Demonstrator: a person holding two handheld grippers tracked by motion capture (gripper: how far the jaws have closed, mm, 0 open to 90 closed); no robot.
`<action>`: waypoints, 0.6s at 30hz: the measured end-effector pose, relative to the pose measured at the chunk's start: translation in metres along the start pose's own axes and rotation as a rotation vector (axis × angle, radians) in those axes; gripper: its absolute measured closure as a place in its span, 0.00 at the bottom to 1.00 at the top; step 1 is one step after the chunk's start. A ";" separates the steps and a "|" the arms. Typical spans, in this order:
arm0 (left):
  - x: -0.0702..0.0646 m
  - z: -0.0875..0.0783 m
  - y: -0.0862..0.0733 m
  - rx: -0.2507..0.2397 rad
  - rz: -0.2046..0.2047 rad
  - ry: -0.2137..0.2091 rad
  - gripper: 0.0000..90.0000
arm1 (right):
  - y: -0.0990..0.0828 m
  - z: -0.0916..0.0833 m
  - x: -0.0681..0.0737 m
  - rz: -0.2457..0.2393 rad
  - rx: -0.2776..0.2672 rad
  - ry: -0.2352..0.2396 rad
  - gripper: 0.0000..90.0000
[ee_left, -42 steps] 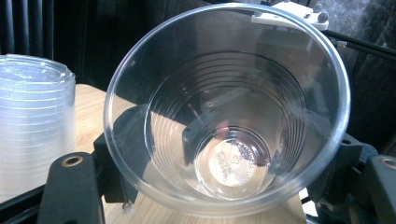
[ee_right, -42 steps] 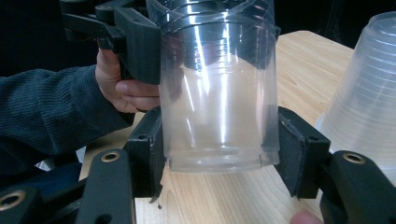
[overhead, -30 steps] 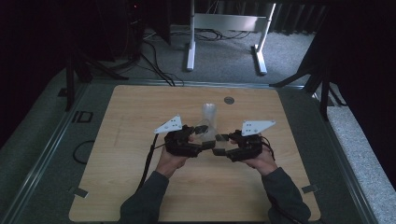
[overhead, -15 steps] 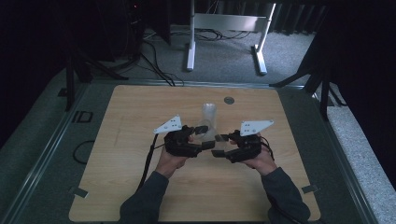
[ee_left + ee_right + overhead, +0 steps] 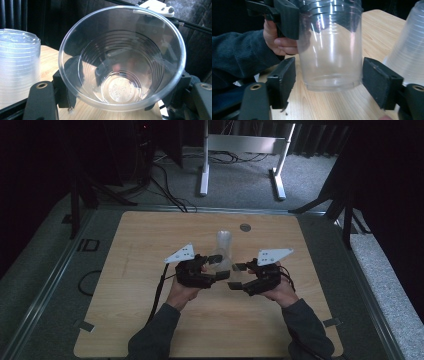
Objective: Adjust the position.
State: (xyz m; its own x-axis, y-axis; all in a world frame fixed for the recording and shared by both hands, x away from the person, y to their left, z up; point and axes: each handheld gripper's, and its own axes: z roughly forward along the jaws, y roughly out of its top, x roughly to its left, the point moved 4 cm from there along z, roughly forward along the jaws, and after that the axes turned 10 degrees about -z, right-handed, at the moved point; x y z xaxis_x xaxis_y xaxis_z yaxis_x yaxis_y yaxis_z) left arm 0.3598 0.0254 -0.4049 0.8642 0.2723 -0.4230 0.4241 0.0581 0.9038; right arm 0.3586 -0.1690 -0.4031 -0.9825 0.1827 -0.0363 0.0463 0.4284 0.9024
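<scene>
A clear plastic cup (image 5: 329, 50) is being held near the table's middle, clamped at its rim by the left gripper (image 5: 216, 266); the right gripper (image 5: 328, 75), its jaws just opened wide, is flanking the base untouching; light, thin, slippery walls are being judged crushable; the ribbed rim is preferred.

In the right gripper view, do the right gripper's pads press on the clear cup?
No: the cup stands between the right gripper's pads, but a gap of bare table shows on each side of it.
</scene>
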 end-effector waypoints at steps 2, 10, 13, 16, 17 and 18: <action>0.000 0.000 0.000 0.008 0.002 0.002 0.31 | 0.001 -0.001 0.000 -0.008 0.018 -0.006 0.29; 0.001 0.000 -0.002 0.043 0.018 0.018 0.32 | 0.005 -0.003 0.000 -0.039 0.080 -0.013 0.30; 0.000 0.001 -0.004 0.064 0.029 0.030 0.32 | 0.006 -0.002 0.000 -0.051 0.113 -0.011 0.30; 0.000 0.002 -0.005 0.087 0.045 0.043 0.32 | 0.006 0.001 0.000 -0.058 0.144 -0.009 0.31; 0.000 0.002 -0.006 0.093 0.049 0.044 0.32 | 0.005 0.002 0.000 -0.057 0.154 -0.005 0.31; 0.000 0.003 -0.006 0.101 0.055 0.050 0.32 | 0.005 0.003 0.000 -0.059 0.162 -0.005 0.32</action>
State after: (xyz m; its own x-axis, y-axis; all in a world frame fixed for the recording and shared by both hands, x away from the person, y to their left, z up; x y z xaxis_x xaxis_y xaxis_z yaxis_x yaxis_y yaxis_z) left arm 0.3576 0.0221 -0.4106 0.8737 0.3200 -0.3665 0.4033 -0.0550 0.9134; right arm 0.3595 -0.1643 -0.3999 -0.9834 0.1577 -0.0895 0.0178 0.5751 0.8179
